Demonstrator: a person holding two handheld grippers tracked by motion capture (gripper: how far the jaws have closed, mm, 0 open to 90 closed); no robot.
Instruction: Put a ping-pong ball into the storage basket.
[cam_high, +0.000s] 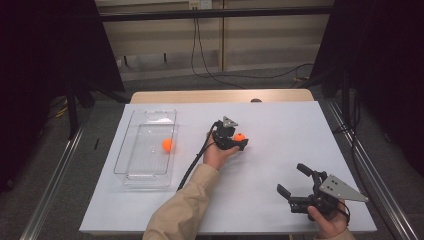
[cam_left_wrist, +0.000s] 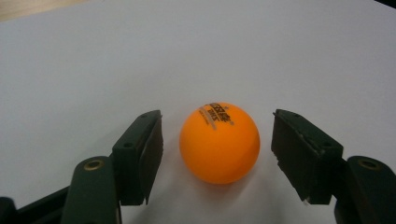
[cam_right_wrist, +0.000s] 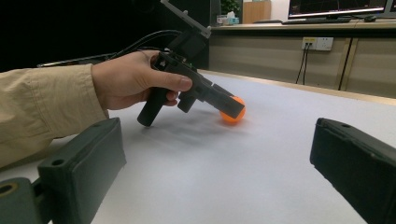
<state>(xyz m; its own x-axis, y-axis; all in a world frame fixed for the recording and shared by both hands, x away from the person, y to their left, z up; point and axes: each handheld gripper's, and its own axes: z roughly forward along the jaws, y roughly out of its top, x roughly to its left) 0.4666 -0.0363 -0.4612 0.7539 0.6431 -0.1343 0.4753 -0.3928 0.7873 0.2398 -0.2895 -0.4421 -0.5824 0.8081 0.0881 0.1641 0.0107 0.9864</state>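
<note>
An orange ball (cam_high: 240, 136) with dark print lies on the white tabletop (cam_high: 280, 125) near the middle. My left gripper (cam_high: 241, 140) reaches over it from the left. In the left gripper view the ball (cam_left_wrist: 219, 142) sits between the two black pads (cam_left_wrist: 140, 154), with a narrow gap on each side, so nothing presses on it. A second orange ball (cam_high: 167, 144) rests inside the clear plastic tray (cam_high: 150, 112) at the left. My right gripper (cam_high: 292, 178) stands open near the front right edge, nothing between its jaws. In the right gripper view the left gripper (cam_right_wrist: 231, 108) covers part of the ball (cam_right_wrist: 233, 116).
The tray is long and shallow and lies lengthwise along the table's left side. A beige-sleeved forearm (cam_high: 185, 210) crosses the front middle of the table. Cables (cam_high: 192, 165) trail from the left gripper toward the front. Dark curtains flank both sides.
</note>
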